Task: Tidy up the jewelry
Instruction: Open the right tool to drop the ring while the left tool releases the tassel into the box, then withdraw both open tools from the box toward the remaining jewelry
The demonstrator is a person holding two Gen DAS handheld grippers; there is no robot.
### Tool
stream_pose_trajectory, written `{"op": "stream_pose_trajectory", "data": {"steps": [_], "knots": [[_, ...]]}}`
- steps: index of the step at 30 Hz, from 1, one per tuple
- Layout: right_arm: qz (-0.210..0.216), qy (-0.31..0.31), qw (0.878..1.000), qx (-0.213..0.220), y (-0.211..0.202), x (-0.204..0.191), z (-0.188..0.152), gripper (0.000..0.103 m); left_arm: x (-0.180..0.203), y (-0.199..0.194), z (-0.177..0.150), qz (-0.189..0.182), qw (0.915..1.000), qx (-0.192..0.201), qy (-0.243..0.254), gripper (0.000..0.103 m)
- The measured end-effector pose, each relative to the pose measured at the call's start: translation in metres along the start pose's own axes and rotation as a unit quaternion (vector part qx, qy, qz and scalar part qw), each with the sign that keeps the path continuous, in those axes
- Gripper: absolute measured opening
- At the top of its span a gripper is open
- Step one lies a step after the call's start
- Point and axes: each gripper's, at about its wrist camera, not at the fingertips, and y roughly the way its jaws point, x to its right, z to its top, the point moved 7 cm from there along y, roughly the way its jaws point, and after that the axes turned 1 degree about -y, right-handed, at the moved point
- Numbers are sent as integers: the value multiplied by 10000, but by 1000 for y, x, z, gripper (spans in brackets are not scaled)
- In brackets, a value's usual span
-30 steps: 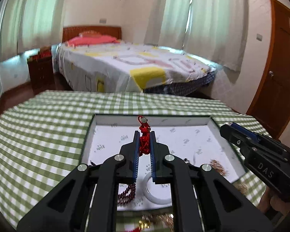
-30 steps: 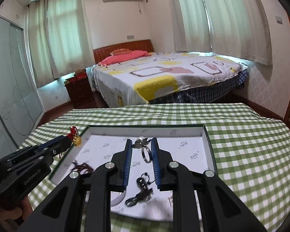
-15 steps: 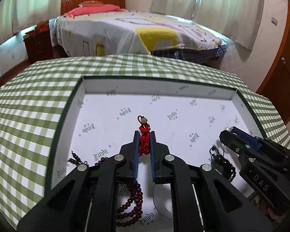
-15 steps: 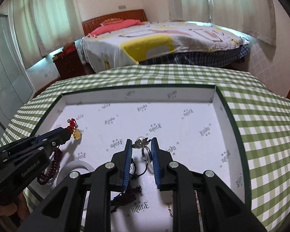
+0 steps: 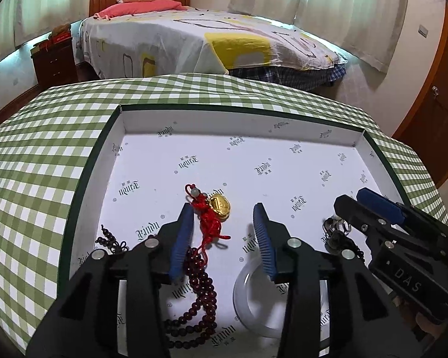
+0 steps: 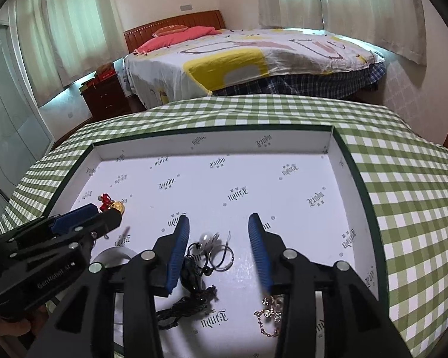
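A white-lined tray with a dark green rim (image 5: 83, 179) lies on the checked table. My left gripper (image 5: 222, 232) is open; a red knotted cord with a gold charm (image 5: 213, 211) lies on the tray floor between its fingers, beside dark red beads (image 5: 200, 286) and a white bangle (image 5: 254, 307). My right gripper (image 6: 218, 238) is open over a silver ring with pearl ornament (image 6: 221, 253) lying on the tray. The red cord also shows in the right wrist view (image 6: 110, 204).
A black cord piece (image 6: 191, 295) and a gold rhinestone chain (image 6: 268, 313) lie near the tray's front. A green-checked cloth (image 6: 403, 194) covers the table. A bed (image 5: 209, 38), a nightstand (image 5: 53, 62) and a door (image 5: 439, 104) stand beyond.
Both grippers have lowered into the tray and opened. The red cord charm and the silver ring now lie on the tray floor.
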Motion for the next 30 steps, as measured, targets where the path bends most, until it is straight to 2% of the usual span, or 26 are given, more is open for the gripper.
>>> {"op": "stream_pose_trajectory", "data": {"steps": [8, 14, 17, 21, 30], "knots": [[22, -13, 9991, 412, -31, -1, 10, 41, 4, -29, 5, 1, 9995, 318, 76, 56], [11, -49, 9971, 756, -67, -1, 11, 42, 0, -75, 8, 129, 9949, 969, 228, 63], [-2, -47, 9964, 841, -83, 1, 8, 42, -7, -98, 2, 217, 9919, 1237, 172, 63], [-54, 20, 9956, 932, -102, 7, -4, 42, -13, -117, -9, 275, 9896, 1410, 90, 63], [-192, 100, 9953, 943, -128, 10, -42, 42, -13, -145, -42, 363, 9873, 1539, 154, 63]]}}
